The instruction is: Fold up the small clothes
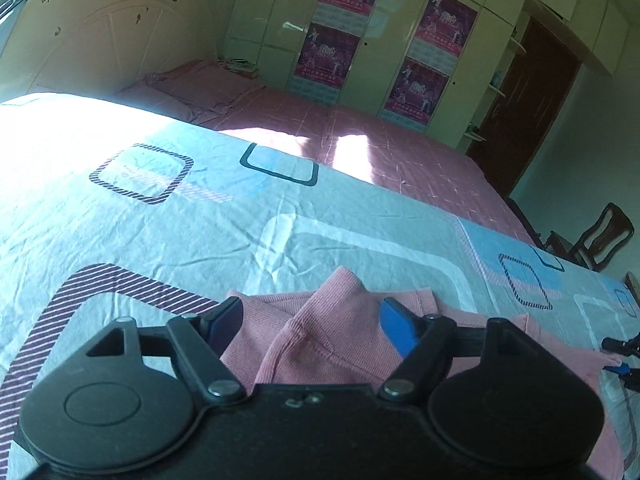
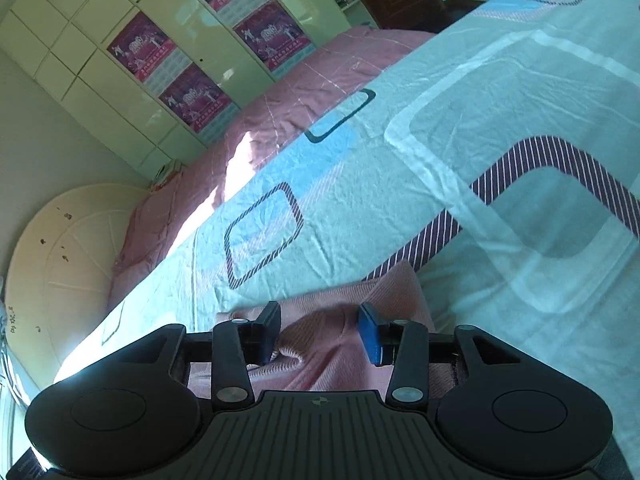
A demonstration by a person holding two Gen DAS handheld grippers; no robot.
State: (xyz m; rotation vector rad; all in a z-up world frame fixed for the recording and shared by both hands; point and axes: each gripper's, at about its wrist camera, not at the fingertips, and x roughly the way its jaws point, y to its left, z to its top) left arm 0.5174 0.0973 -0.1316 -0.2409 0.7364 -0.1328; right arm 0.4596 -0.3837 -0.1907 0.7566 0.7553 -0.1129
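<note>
A small pink ribbed garment (image 1: 328, 336) lies on a light blue patterned sheet (image 1: 240, 216) on the bed. In the left wrist view my left gripper (image 1: 312, 320) is open, its fingers spread wide on either side of a raised fold of the pink cloth. In the right wrist view my right gripper (image 2: 320, 328) is open too, its fingers straddling a bunched part of the same garment (image 2: 332, 320). The right gripper's tips also show at the right edge of the left wrist view (image 1: 624, 356). The garment's near part is hidden under both grippers.
A pink bedspread (image 1: 360, 136) covers the far side of the bed, with a pillow (image 1: 192, 88) and cream headboard (image 1: 100, 32). Wardrobes with purple posters (image 1: 344, 28) stand behind. A brown door (image 1: 528, 108) and a wooden chair (image 1: 596, 240) are at the right.
</note>
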